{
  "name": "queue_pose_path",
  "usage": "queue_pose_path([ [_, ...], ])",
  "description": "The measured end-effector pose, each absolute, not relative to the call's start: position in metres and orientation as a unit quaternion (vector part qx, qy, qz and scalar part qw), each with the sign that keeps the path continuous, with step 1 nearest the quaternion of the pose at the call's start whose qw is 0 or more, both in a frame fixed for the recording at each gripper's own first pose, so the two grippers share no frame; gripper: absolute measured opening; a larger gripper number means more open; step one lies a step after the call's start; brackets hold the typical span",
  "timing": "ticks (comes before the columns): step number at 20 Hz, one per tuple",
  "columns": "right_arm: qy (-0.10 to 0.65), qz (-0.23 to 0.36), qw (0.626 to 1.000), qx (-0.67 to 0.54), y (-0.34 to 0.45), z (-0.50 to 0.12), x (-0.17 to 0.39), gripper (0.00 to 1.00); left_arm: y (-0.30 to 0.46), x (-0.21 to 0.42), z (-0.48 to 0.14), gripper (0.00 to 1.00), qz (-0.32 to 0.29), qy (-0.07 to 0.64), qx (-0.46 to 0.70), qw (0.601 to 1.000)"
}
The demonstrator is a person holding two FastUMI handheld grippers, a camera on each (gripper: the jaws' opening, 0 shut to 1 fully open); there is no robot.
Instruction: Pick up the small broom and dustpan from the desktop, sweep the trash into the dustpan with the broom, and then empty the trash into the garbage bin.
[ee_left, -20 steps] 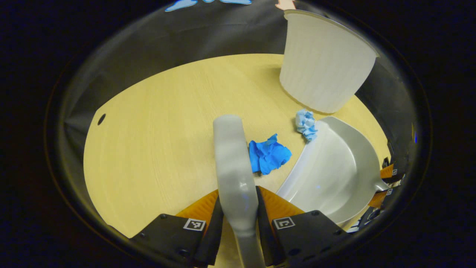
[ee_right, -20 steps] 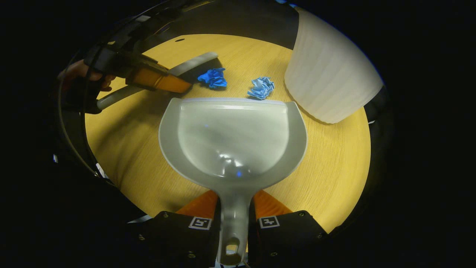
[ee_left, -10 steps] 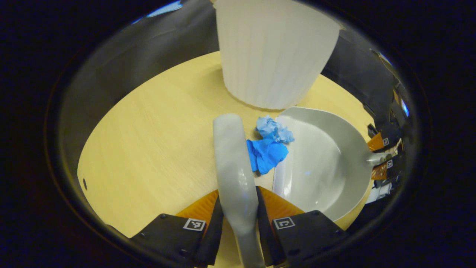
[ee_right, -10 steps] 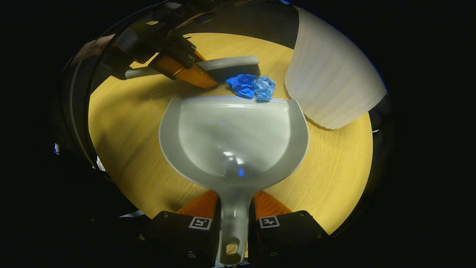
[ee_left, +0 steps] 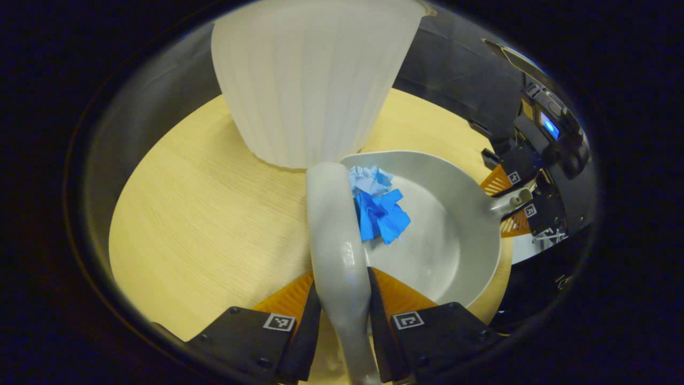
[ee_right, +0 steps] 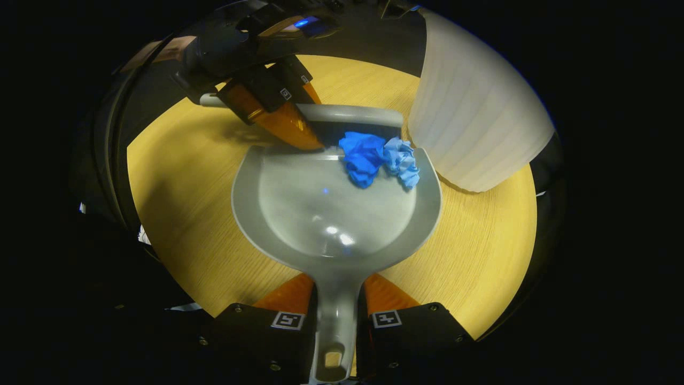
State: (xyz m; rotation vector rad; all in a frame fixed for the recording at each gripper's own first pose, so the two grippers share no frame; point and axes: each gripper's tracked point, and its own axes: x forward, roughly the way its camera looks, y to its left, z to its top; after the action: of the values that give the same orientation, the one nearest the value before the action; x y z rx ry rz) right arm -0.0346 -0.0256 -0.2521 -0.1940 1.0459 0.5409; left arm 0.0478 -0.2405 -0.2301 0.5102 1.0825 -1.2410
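My left gripper (ee_left: 342, 299) is shut on the grey small broom (ee_left: 334, 224), whose head lies along the dustpan's front lip. My right gripper (ee_right: 335, 305) is shut on the handle of the grey dustpan (ee_right: 320, 219), which rests flat on the wooden desktop (ee_right: 176, 182). Two crumpled paper balls sit just inside the pan's front edge, touching each other and the broom: a dark blue one (ee_right: 360, 155) (ee_left: 382, 216) and a light blue one (ee_right: 402, 160) (ee_left: 370, 179). The left gripper (ee_right: 278, 109) and broom (ee_right: 352, 113) show beyond the pan in the right gripper view.
A white ribbed garbage bin (ee_left: 310, 80) (ee_right: 475, 117) stands on the desktop right behind the dustpan's far corner. The desktop's (ee_left: 203, 214) round edge runs close around everything, with the dark booth wall beyond.
The broom has swept toward the dustpan, pushing both paper balls together and over the lip into the pan. The dustpan has stayed in place.
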Motion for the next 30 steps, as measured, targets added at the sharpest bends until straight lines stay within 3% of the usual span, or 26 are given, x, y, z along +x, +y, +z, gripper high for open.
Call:
queue_pose_path([
  [2, 0.489, 0.249, 0.831, -0.089, -0.025, -0.252, -0.032, 0.31, -0.246, 0.038, -0.229, 0.49, -0.551, 0.478, 0.215, 0.649],
  [5, 0.489, 0.237, 0.835, -0.085, -0.024, -0.249, -0.03, 0.31, -0.247, 0.03, -0.227, 0.54, -0.551, 0.475, 0.213, 0.652],
  [12, 0.471, 0.203, 0.855, -0.076, -0.024, -0.247, -0.021, 0.31, -0.249, 0.031, -0.22, 0.49, -0.508, 0.475, 0.17, 0.698],
  [13, 0.467, 0.197, 0.859, -0.071, -0.026, -0.248, -0.019, 0.31, -0.248, 0.032, -0.219, 0.54, -0.5, 0.475, 0.163, 0.705],
  [18, 0.461, 0.172, 0.869, -0.052, -0.017, -0.264, -0.018, 0.32, -0.239, 0.038, -0.212, 0.49, -0.463, 0.473, 0.131, 0.738],
  [20, 0.46, 0.161, 0.872, -0.047, -0.017, -0.255, -0.018, 0.31, -0.234, 0.042, -0.208, 0.52, -0.453, 0.467, 0.124, 0.749],
  [30, 0.472, 0.074, 0.878, -0.017, -0.001, -0.247, -0.017, 0.31, -0.189, 0.055, -0.189, 0.46, -0.419, 0.452, 0.095, 0.782],
])
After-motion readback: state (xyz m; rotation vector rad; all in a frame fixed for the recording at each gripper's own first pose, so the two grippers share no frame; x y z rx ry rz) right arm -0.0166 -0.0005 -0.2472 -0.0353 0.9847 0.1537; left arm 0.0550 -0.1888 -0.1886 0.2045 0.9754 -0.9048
